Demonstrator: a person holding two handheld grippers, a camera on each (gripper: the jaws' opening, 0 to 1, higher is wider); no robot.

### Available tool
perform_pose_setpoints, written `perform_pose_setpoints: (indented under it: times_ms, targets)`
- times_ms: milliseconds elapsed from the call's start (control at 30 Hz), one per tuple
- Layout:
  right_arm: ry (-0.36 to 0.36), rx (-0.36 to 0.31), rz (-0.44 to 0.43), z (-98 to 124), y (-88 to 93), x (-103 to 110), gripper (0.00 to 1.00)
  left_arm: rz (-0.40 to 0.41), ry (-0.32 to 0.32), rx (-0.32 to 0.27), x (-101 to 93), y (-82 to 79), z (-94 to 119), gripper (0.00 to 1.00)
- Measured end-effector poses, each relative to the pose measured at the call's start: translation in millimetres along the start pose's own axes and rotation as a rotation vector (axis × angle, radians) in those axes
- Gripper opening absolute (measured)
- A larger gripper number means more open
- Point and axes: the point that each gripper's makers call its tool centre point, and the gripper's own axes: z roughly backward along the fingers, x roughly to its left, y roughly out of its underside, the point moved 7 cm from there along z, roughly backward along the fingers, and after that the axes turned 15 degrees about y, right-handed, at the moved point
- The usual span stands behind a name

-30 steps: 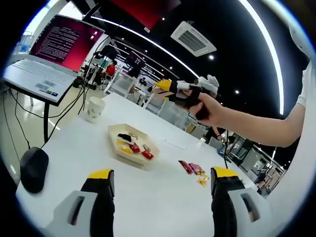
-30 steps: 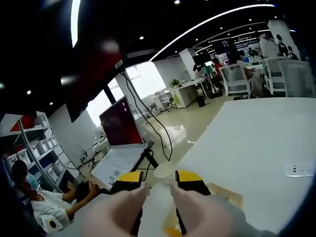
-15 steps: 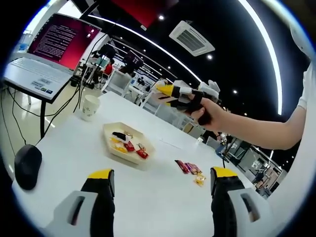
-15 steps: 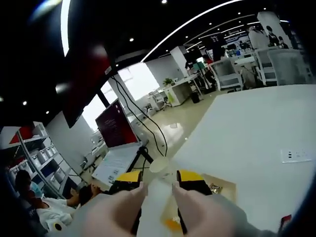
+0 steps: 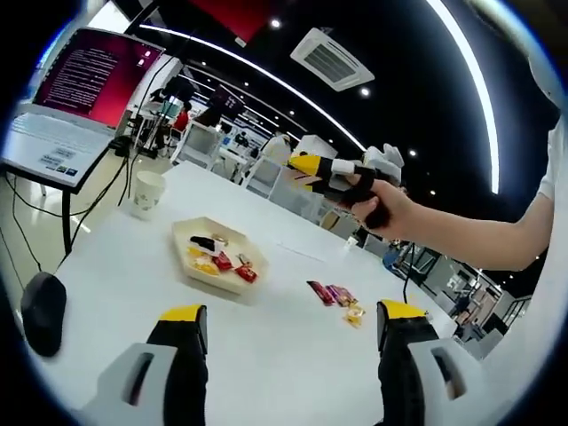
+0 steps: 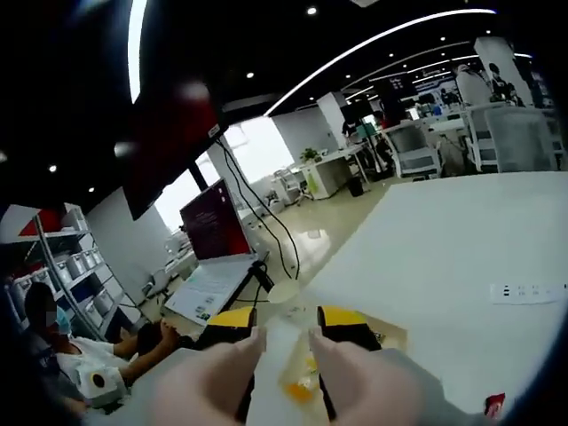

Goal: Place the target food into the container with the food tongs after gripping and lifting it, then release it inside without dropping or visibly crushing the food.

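The right gripper (image 5: 306, 167) hovered above the tray (image 5: 213, 257), fingers narrowly apart, seemingly empty. The loose wrapped snacks (image 5: 335, 295) lay on the counter (image 5: 266, 355) beside the tray, nearer the wide-open left gripper (image 5: 288, 324).

The left gripper (image 5: 288, 355) has pale grey fingers (image 5: 182, 368) with black inner faces and yellow tips. The right gripper (image 5: 306, 169) has a black body, yellow-tipped fingers and white parts. The person's sleeve (image 5: 548, 160) is white and short.

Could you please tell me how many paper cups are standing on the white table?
1: a paper cup stands near the table's far left edge, beyond the tray; others may sit outside view.
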Motion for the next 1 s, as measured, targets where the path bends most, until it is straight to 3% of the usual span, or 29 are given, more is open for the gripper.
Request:
perform_pose_setpoints:
  times_ms: [67,167,300,600,1000]
  targets:
    - [0.014,-0.020,-0.037,8,1.0,-6,0.27,0.007,0.019,0.020,-2.5,5.9,-7,0.78]
    - [0.027,-0.033,-0.044,19,4.6,-10,0.27,0.008,0.061,0.098,-6.0,18.5,-20,0.78]
    - [0.047,-0.035,-0.025,33,11.1,-15,0.27,0.009,0.098,0.119,-12.0,21.4,-33,0.79]
    - [0.074,-0.043,-0.035,44,13.5,-25,0.27,0.024,0.118,0.108,-14.8,16.6,-46,0.79]
    - [0.043,-0.042,-0.064,45,14.8,-14,0.27,0.039,0.102,0.063,-18.5,9.7,-42,0.80]
